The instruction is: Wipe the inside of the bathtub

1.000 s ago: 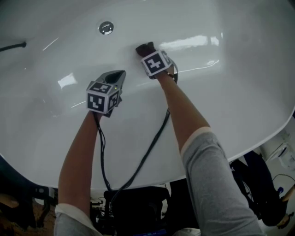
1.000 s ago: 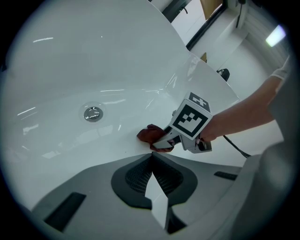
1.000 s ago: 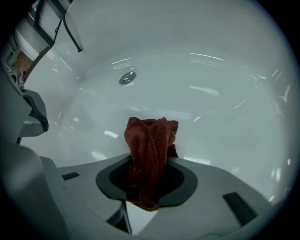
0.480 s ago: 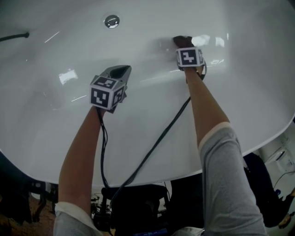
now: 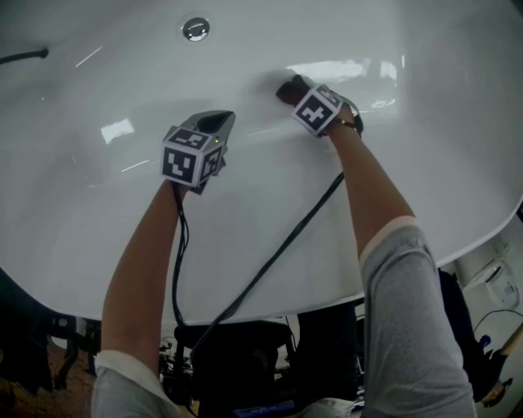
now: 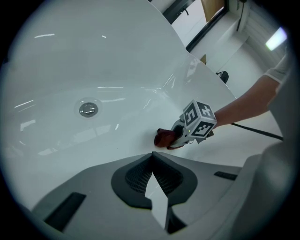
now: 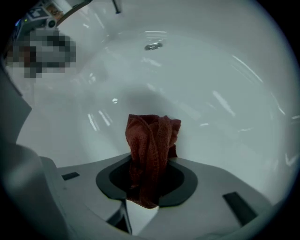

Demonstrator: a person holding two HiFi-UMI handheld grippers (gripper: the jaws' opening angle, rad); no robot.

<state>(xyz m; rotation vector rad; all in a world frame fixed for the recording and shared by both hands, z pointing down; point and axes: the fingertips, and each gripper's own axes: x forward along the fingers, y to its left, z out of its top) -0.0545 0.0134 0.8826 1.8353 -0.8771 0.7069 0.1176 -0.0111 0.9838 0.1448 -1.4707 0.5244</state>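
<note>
where cloth seemingly touches, white bathtub gleams.

I log a thin black cord at the far upper left of the head view. Dark gear sits at bottom centre, too dim to make out. White boxy fixture at the right edge. Left gripper view: dark diagonal frame, brown board beside it, small black round object below.
</note>
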